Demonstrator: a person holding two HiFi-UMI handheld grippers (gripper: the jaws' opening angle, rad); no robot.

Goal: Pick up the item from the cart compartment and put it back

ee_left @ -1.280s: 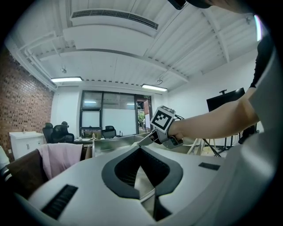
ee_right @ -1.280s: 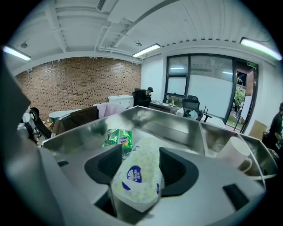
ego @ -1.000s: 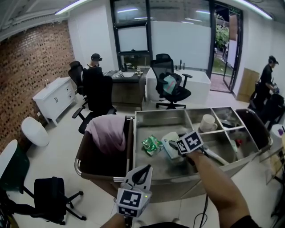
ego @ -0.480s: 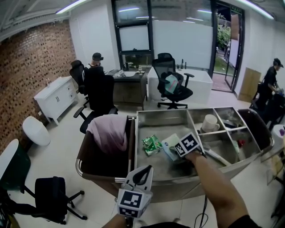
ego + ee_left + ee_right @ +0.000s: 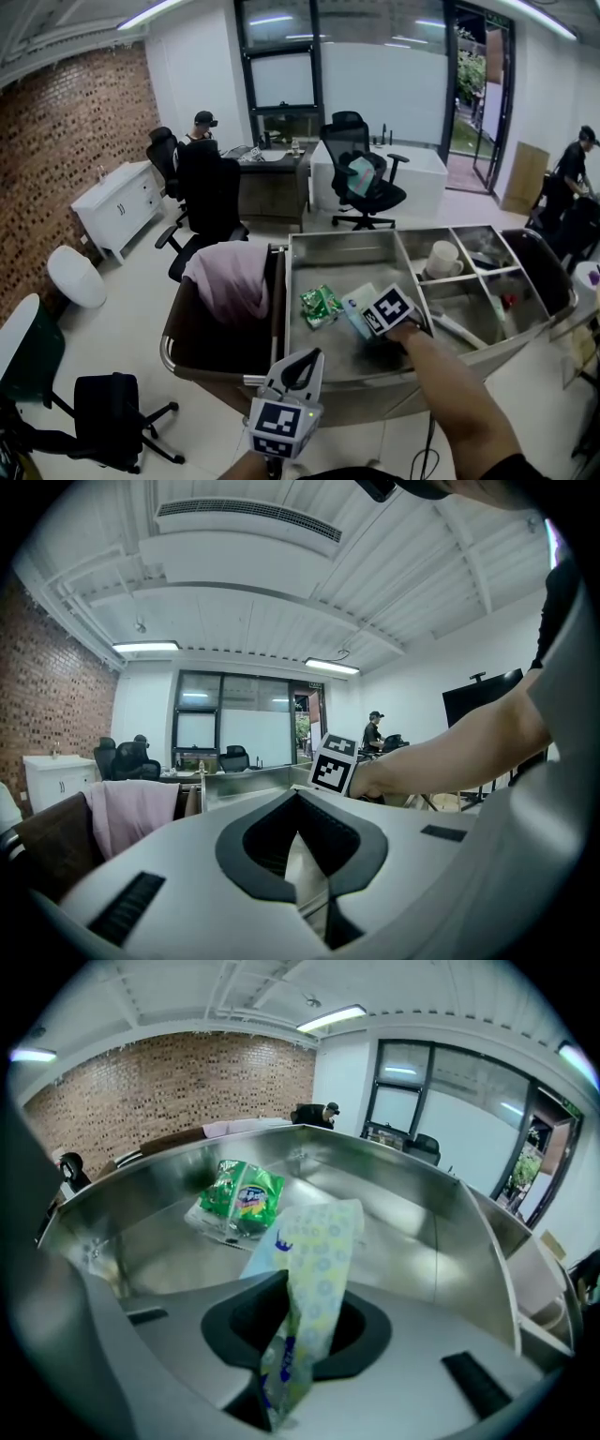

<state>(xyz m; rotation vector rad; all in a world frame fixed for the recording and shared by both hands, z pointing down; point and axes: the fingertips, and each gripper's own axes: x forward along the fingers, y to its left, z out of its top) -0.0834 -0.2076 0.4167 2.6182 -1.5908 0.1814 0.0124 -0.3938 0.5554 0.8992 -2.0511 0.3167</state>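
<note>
A pale tissue pack (image 5: 314,1260) with a blue and yellow print lies in the big left compartment of the steel cart (image 5: 328,246). My right gripper (image 5: 298,1330) reaches down into that compartment. Its jaws have just been closing and now pinch the pack's near end. In the head view the pack (image 5: 354,304) shows just left of the right gripper (image 5: 364,323) and its marker cube. A green snack packet (image 5: 239,1199) lies loose on the compartment floor beyond the pack, to the left. My left gripper (image 5: 300,361) hovers shut at the cart's near edge, holding nothing.
A pink cloth (image 5: 228,277) drapes over the dark bin at the cart's left end. The smaller right compartments hold a white cup (image 5: 439,258) and a small red thing (image 5: 503,301). Office chairs (image 5: 361,187), desks and people stand beyond the cart.
My right gripper has sunk a little into the compartment and its jaws have closed on the tissue pack. The left gripper has stayed put.
</note>
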